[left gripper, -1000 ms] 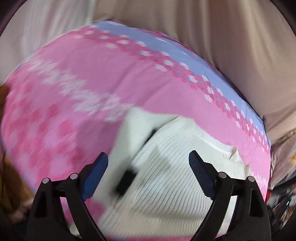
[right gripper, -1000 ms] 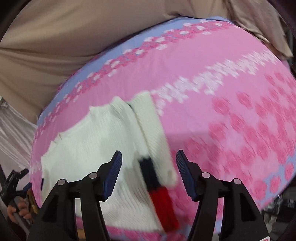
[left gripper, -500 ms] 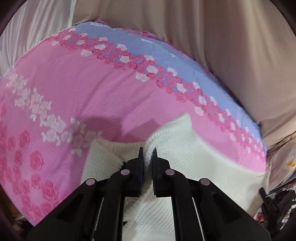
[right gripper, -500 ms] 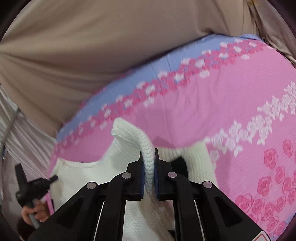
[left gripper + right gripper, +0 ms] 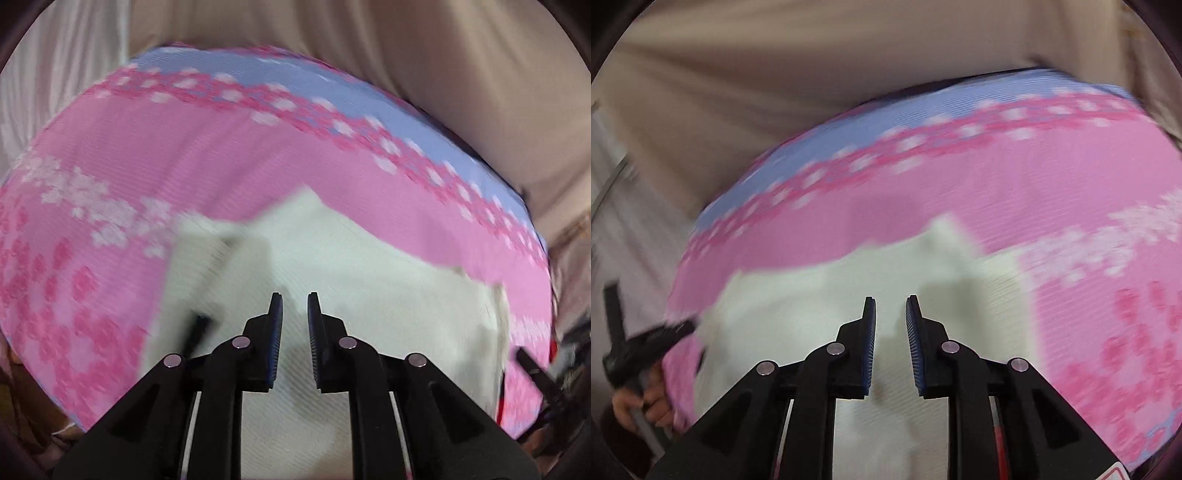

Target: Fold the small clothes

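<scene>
A white knitted garment lies on the pink flowered sheet, folded over with a peaked edge at the far side; it also shows in the right wrist view. My left gripper hovers over the garment, its jaws a small gap apart and nothing between them. My right gripper hovers over the same garment, jaws slightly apart and empty. Both views are blurred by motion.
The sheet has a blue border with pink roses at the far edge. Beige curtains hang behind the bed. The person's hand with the other gripper shows at the lower left of the right wrist view.
Half a second ago both grippers were shut on the garment's raised edge. Now both have opened a little and let it go, and the fold lies flat on the garment.
</scene>
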`<action>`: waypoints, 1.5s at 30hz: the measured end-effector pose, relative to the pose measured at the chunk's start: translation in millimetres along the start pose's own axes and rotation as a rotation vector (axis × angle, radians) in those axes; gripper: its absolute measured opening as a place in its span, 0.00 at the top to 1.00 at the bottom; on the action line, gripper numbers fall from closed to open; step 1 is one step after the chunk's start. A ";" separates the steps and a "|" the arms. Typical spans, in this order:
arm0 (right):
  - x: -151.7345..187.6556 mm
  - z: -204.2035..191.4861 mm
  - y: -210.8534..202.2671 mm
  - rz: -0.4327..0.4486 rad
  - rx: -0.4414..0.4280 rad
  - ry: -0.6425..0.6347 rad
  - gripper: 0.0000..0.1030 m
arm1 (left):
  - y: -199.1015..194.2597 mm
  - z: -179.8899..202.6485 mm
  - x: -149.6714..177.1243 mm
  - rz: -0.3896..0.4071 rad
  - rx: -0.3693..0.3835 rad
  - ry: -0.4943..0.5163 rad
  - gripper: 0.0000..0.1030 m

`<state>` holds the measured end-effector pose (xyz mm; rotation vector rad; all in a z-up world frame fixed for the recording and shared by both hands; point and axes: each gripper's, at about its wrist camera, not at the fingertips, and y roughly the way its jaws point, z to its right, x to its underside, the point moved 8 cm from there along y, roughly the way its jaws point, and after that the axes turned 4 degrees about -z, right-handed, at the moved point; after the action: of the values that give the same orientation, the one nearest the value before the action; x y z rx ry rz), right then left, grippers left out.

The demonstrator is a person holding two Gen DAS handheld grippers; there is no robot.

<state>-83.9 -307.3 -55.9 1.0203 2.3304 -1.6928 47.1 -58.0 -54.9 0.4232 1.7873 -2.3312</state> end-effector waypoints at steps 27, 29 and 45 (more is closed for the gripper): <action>-29.5 90.8 58.5 -0.080 0.206 0.136 0.45 | 80.2 -47.7 -41.6 -0.108 -0.064 -0.099 0.92; -27.1 94.9 65.2 -0.088 0.202 0.145 0.68 | 73.3 -54.8 -41.3 -0.082 -0.056 -0.118 0.93; -26.2 80.9 4.9 0.029 0.133 0.160 0.82 | 15.5 -85.5 -12.6 -0.018 -0.015 -0.167 0.80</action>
<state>-85.6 -389.1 -79.5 1.2512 2.3079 -1.8407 74.0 19.8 -85.4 0.2044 1.7363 -2.2890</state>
